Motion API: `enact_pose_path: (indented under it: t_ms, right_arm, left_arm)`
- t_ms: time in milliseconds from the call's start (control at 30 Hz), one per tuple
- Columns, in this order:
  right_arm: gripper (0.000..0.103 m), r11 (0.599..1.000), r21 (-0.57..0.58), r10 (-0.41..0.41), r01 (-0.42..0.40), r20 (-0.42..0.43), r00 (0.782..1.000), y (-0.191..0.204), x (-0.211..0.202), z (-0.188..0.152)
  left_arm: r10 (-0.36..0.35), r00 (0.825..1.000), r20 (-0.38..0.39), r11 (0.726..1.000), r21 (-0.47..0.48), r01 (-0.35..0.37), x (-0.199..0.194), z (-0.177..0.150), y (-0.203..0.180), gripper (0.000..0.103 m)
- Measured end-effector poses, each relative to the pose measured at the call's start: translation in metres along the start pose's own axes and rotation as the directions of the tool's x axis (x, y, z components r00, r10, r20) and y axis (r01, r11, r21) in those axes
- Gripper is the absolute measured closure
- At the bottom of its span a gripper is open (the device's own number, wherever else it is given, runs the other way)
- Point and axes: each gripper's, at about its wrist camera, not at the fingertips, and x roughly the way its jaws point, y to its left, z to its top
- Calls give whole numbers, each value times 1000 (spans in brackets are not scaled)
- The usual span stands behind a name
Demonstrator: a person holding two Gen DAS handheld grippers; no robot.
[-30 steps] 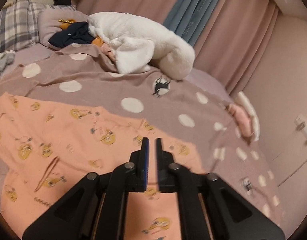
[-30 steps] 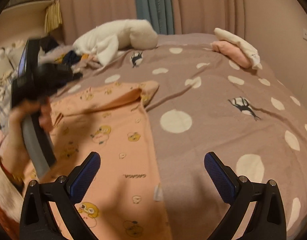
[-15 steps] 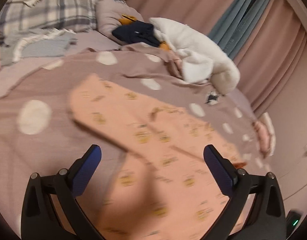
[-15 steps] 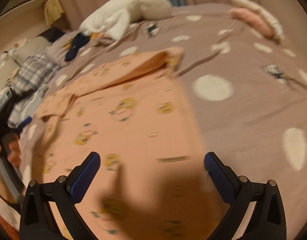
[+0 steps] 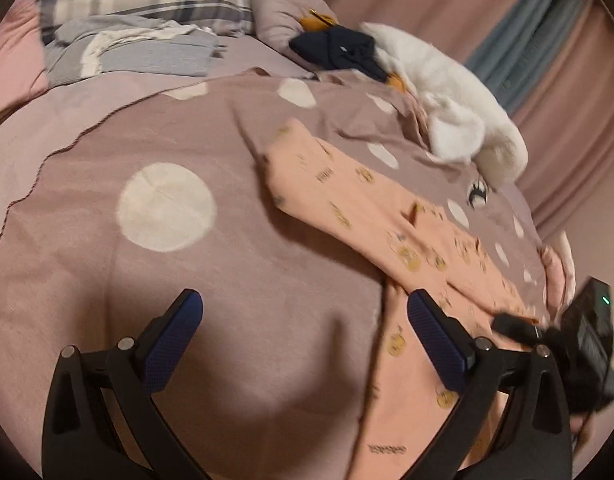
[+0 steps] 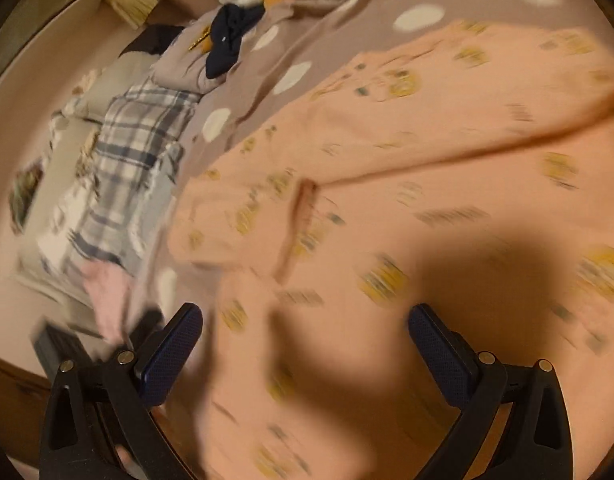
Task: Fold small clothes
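Left wrist view: your left gripper [image 5: 305, 336] hung with fingers spread wide and nothing between them, over the polka-dot blanket [image 5: 187, 272].
Garment: the peach printed garment [image 5: 387, 216] lay flat on the blanket, stretching away toward its far right edge; your right blue pad [image 5: 435, 344] sat over its near hem.
Far edge: a white plush toy [image 5: 463, 120].
Right wrist view: your right gripper [image 6: 305, 344] was likewise spread and held nothing, above the motion-blurred garment [image 6: 427, 184].
Left side: a plaid pillow [image 6: 135, 136].
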Motion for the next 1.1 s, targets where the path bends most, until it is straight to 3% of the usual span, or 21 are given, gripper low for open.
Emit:
enact_pose_path:
  t_ms: [100, 167, 267, 300, 333, 400, 500, 567, 700, 733, 767, 933, 1100]
  right_arm:
    - [0, 996, 90, 15, -17, 25, 1000, 2, 15, 13]
    - [0, 991, 129, 21, -28, 59, 998, 5, 20, 16]
    - [1, 993, 121, -9, -1, 87, 996, 14, 24, 16]
    - [5, 994, 107, -23, 12, 96, 995, 16, 25, 16]
    - [20, 996, 91, -24, 14, 108, 994, 19, 25, 19]
    - [33, 995, 92, 18, -25, 81, 997, 20, 35, 25]
    - [33, 994, 100, 26, -34, 76, 997, 21, 46, 27]
    - [39, 997, 73, 6, -12, 92, 996, 28, 45, 29]
    - [63, 996, 91, -12, 3, 97, 995, 24, 42, 31]
    - [78, 996, 92, -6, -3, 98, 995, 24, 42, 32]
    - [83, 995, 95, 27, -35, 87, 996, 22, 40, 31]
    - [94, 996, 87, 15, -24, 102, 995, 28, 36, 31]
    - [96, 998, 52, 26, -33, 129, 991, 47, 33, 42]
  left_arm:
    - [-10, 1000, -9, 996, -85, 10, 5, 7, 18, 1]
    - [-52, 999, 10, 985, -167, 52, 2, 13, 29, 1]
    - [-67, 997, 34, 974, -213, 73, 1, 19, 35, 1]
    - [-66, 998, 21, 978, -196, 69, 1, 21, 33, 1]
    - [-66, 998, 11, 981, -180, 67, 1, 22, 30, 1]
    - [-63, 998, 20, 981, -182, 66, 0, 22, 31, 1]
    - [-64, 998, 22, 978, -199, 67, 1, 21, 34, 1]
    - [-57, 998, 15, 982, -179, 58, 2, 19, 32, 1]
    - [-35, 999, 10, 987, -159, 37, 5, 19, 32, 1]
    - [-35, 999, 8, 986, -162, 36, 6, 19, 32, 1]
    - [-36, 999, 7, 985, -167, 37, 7, 19, 33, 1]
    - [-38, 999, 1, 986, -163, 38, 8, 21, 35, 1]
    - [18, 1000, -5, 995, -100, -18, 13, 16, 26, 1]
